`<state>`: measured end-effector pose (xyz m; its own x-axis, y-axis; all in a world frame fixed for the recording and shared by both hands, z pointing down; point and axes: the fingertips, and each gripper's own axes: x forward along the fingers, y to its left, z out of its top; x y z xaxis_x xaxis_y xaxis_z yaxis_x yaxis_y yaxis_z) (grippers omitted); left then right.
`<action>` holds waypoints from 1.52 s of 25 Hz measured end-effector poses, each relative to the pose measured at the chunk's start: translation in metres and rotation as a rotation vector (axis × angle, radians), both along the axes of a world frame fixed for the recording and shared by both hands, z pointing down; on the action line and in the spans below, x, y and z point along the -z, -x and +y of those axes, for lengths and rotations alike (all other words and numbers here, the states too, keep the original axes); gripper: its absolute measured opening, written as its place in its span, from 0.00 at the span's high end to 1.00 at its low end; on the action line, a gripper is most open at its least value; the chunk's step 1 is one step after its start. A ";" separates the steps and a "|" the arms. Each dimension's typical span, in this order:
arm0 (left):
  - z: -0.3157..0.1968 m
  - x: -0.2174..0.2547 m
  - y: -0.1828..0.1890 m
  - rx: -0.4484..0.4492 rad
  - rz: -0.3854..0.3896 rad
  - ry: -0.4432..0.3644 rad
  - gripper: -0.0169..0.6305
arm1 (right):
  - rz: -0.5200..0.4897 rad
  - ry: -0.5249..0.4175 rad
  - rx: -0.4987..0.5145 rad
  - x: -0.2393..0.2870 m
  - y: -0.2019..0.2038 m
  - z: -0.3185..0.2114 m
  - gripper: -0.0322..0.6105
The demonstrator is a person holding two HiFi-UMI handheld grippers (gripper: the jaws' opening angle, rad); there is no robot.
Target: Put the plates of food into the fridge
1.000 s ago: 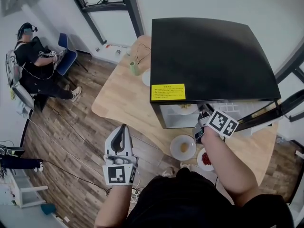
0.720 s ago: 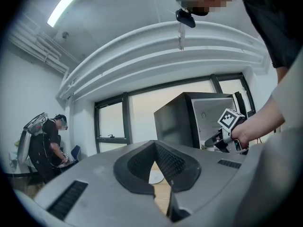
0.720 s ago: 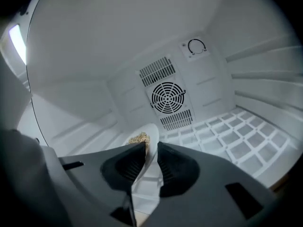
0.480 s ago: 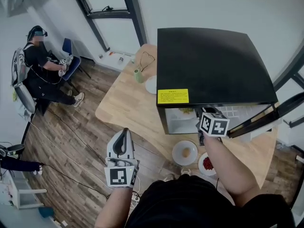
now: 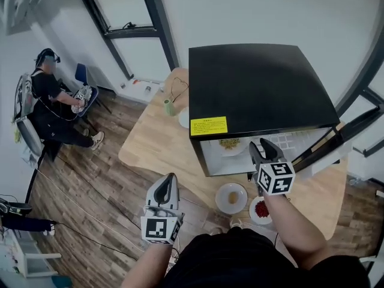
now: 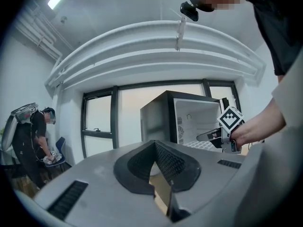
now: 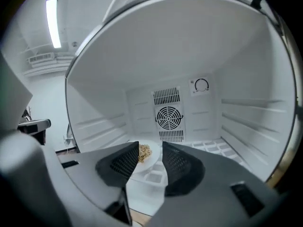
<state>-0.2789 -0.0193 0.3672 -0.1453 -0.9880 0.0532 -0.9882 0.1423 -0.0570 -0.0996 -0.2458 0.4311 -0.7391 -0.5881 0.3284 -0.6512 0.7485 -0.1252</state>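
A black mini fridge point(image 5: 258, 83) stands on the wooden table point(image 5: 156, 143) with its door point(image 5: 336, 138) swung open to the right. Inside, a white plate of yellowish food point(image 5: 230, 144) rests on the shelf point(image 7: 208, 148). My right gripper point(image 5: 264, 149) hangs just outside the fridge mouth; its jaws are opening, with nothing pressed between them, and the plate point(image 7: 147, 161) shows beyond the gap. Two more plates sit on the table before the fridge, one with tan food point(image 5: 231, 197) and one with red food point(image 5: 260, 210). My left gripper point(image 5: 168, 183) hovers shut and empty off the table's front left.
A green cup point(image 5: 170, 107) and a white dish point(image 5: 183, 117) stand on the table left of the fridge. A person point(image 5: 51, 95) sits on a blue chair at the far left. Cables run over the wooden floor point(image 5: 78, 185).
My right gripper let go of the plate inside the fridge, opened its jaws and drew back towards me. The left gripper drifted slightly right.
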 end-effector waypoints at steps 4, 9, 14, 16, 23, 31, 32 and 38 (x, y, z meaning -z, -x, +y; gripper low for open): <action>0.000 0.004 -0.004 -0.024 0.008 -0.050 0.97 | -0.105 -0.036 0.000 0.021 -0.030 0.014 0.68; -0.013 0.000 -0.017 -0.106 0.016 -0.048 0.97 | -0.153 -0.038 -0.054 0.022 -0.080 0.033 0.68; -0.012 -0.019 -0.047 -0.189 0.006 -0.006 0.97 | -0.175 0.000 -0.131 0.002 -0.139 0.073 0.68; -0.014 -0.025 -0.057 -0.235 0.004 -0.003 0.97 | -0.189 0.037 -0.195 -0.015 -0.161 0.088 0.68; -0.030 -0.043 -0.097 -0.358 0.013 -0.011 0.97 | -0.192 0.150 -0.376 -0.071 -0.222 0.142 0.68; -0.032 -0.069 -0.133 -0.449 0.000 0.016 0.97 | -0.282 0.330 -0.527 -0.138 -0.251 0.182 0.68; -0.032 -0.073 -0.135 -0.455 0.001 0.023 0.97 | -0.278 0.348 -0.541 -0.149 -0.252 0.186 0.68; -0.028 -0.086 -0.149 -0.499 -0.043 0.060 0.97 | -0.383 0.496 -0.669 -0.210 -0.270 0.206 0.68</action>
